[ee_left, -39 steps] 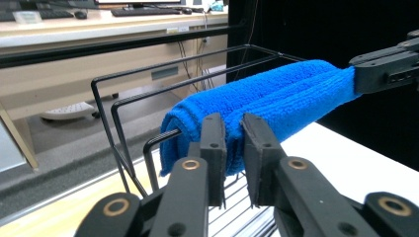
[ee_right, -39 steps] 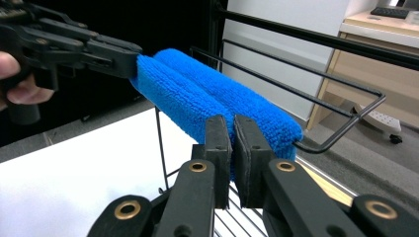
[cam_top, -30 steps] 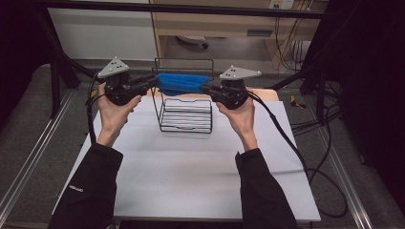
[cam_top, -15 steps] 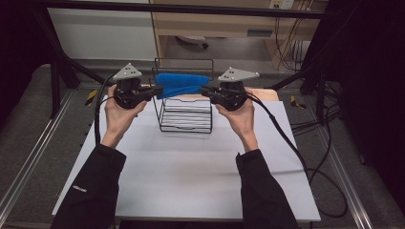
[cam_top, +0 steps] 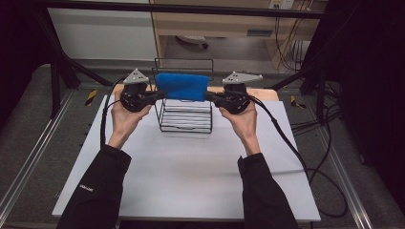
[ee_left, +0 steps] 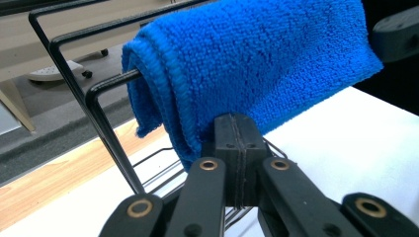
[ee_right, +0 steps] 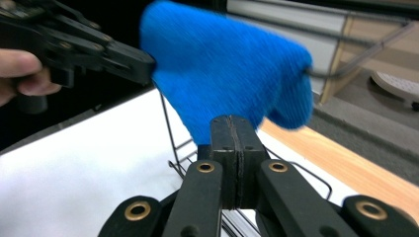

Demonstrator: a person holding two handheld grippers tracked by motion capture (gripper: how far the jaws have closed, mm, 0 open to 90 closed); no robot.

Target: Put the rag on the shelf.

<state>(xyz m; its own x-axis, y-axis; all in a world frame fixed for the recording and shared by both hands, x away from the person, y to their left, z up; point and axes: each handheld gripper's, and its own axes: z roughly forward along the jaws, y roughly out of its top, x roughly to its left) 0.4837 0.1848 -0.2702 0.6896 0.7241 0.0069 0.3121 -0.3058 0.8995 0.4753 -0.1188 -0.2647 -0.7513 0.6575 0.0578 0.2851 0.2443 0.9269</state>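
Over a wire rack on the white table, a soft, light blue cloth drapes limply, left gripper and right gripper each clamped on a lower corner, its likeliest handhold.

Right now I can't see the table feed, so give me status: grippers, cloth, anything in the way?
Left gripper and right gripper shut on blue cloth corners. Cloth draped over wire rack top bar. Nothing else in the way.

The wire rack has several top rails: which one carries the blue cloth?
The nearer, lower rail carries the blue microfibre cloth; the taller back rails stand bare behind it.
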